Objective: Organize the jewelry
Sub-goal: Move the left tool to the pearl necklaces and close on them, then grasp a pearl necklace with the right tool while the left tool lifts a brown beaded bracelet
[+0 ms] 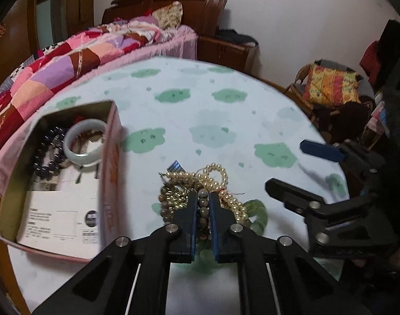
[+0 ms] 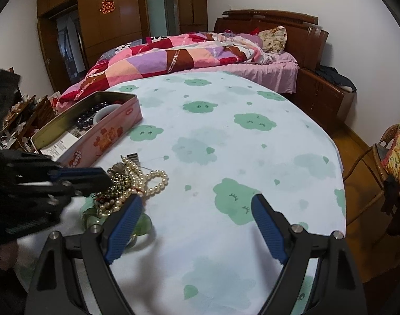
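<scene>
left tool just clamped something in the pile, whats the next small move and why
Probably lift the left tool slowly, straight up. Its fingers are shut on a strand of grey-brown beads that lies tangled with the pearl strands and a green bracelet, so a slow lift shows whether it comes free before carrying it to the tin. The right tool is open, holding nothing.

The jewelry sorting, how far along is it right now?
Partly done. A pale bangle and a dark bead bracelet already lie in the pink tin. The left gripper is shut on a brown bead bracelet in the tangled pile. The pearl strands and green bangle remain on the table; the right gripper hangs open.
</scene>
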Available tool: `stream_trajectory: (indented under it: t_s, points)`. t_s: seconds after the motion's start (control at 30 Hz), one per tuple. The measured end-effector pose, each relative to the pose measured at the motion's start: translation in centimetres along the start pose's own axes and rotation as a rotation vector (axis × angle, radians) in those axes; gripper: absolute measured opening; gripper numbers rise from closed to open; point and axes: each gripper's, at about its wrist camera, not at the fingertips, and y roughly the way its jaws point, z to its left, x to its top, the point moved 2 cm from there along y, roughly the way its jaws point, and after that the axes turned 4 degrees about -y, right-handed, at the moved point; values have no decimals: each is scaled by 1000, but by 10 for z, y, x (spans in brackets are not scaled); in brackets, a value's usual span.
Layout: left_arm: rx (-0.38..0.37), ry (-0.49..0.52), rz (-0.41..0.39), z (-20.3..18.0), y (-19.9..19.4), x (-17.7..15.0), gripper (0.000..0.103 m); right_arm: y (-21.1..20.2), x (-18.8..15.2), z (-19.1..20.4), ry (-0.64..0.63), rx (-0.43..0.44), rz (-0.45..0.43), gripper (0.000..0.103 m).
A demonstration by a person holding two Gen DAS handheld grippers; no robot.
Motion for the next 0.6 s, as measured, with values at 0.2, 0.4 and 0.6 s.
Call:
stream_trajectory:
  t_s: [0.2, 0.4, 0.6]
  points:
    - [-25, -38, -108, 11, -44, 9, 8, -2, 1, -2, 16, -1, -6, 87]
    - [-42, -49, -164, 18, -64, 16, 8, 0, 4, 6, 0, 37, 5, 72]
    - [-21, -36, -166, 19, -59, 14, 8, 10, 10, 18, -12, 98, 38, 56]
